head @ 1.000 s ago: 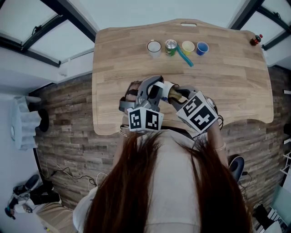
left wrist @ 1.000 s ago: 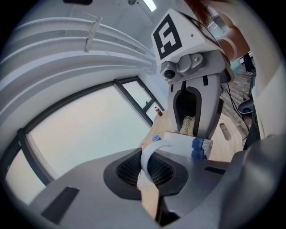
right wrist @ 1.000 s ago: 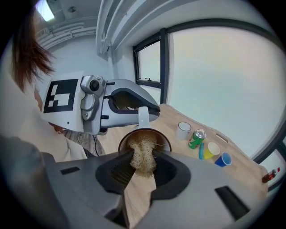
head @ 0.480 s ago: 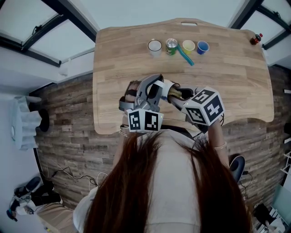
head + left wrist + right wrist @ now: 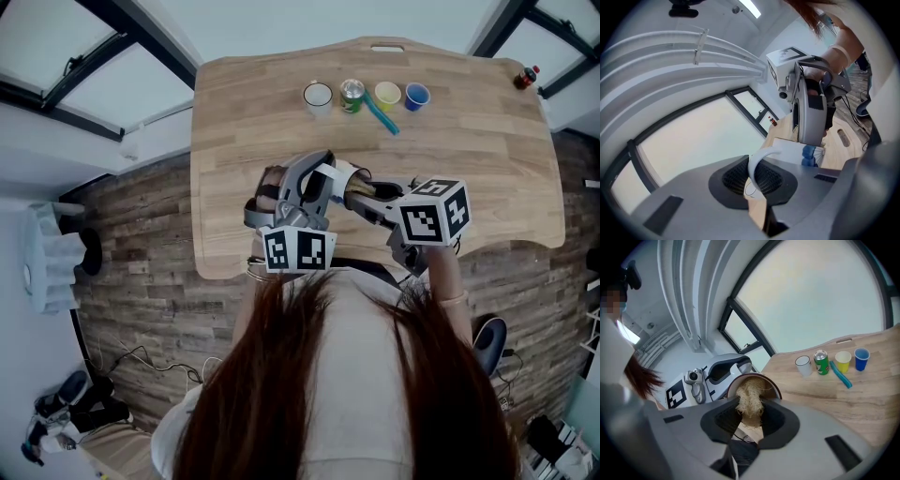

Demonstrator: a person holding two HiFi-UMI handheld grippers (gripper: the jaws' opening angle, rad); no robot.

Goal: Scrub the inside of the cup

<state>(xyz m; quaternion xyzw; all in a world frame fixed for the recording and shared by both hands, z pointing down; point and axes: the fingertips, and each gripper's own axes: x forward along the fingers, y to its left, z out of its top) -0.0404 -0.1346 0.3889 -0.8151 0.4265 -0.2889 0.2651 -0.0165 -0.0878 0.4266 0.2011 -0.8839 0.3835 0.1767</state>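
Over the near edge of the wooden table a cup is held on its side. My left gripper is shut on the cup's white handle; the white body with a blue print lies beyond the jaws. Seen from the right gripper view, the cup's dark rim faces the camera. My right gripper is shut on a pale fibrous scrub pad, which is pushed into the cup's mouth. In the head view the left gripper and right gripper meet at the cup.
Along the far side of the table stand a white mug, a green can, a yellow cup and a blue cup, with a teal stick lying beside them. A small red-capped bottle sits at the far right corner.
The right gripper's marker cube has swung to the right and turned while the pad stays at the cup's mouth. The left gripper and the cup have barely moved.
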